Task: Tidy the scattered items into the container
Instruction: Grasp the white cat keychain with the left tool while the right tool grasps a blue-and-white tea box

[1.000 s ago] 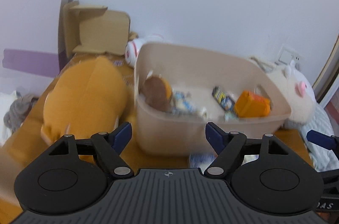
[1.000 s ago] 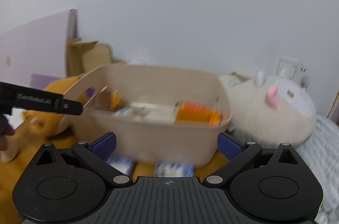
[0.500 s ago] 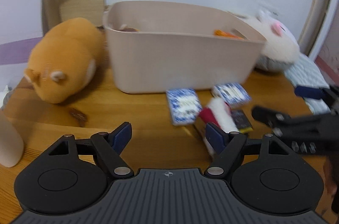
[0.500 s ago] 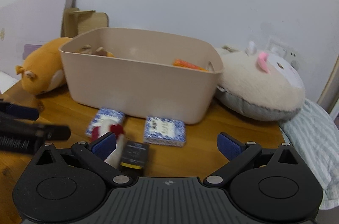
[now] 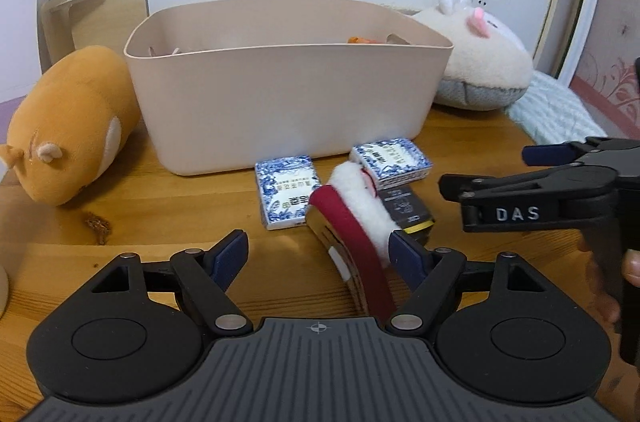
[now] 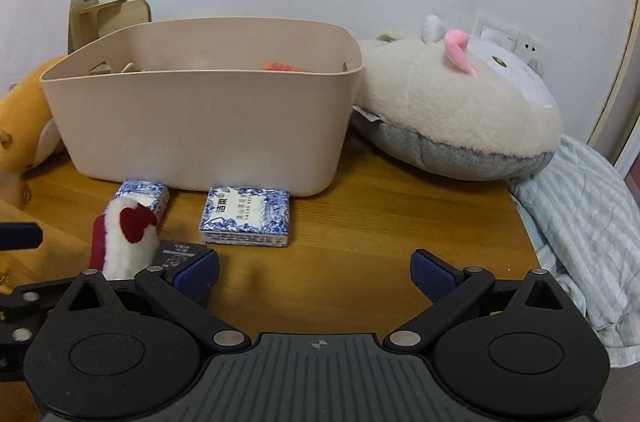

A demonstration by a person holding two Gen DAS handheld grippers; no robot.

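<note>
- Left tongs (image 5: 318,254): spread wide, holding nothing, low over the worktop (image 5: 160,222); the near end of the red-and-white plush (image 5: 356,206) lies between the tips.
- Right tongs (image 6: 314,272): spread wide, holding nothing, near the right packet (image 6: 245,215).
- Bin (image 5: 288,78): far centre, some items inside.
- Scattered items: left packet (image 5: 287,197), right packet, plush and dark box (image 5: 404,208), clustered just in front of the bin.
- Orange toy (image 5: 68,122): left of the bin.
- White toy (image 6: 456,110): right of the bin.
</note>
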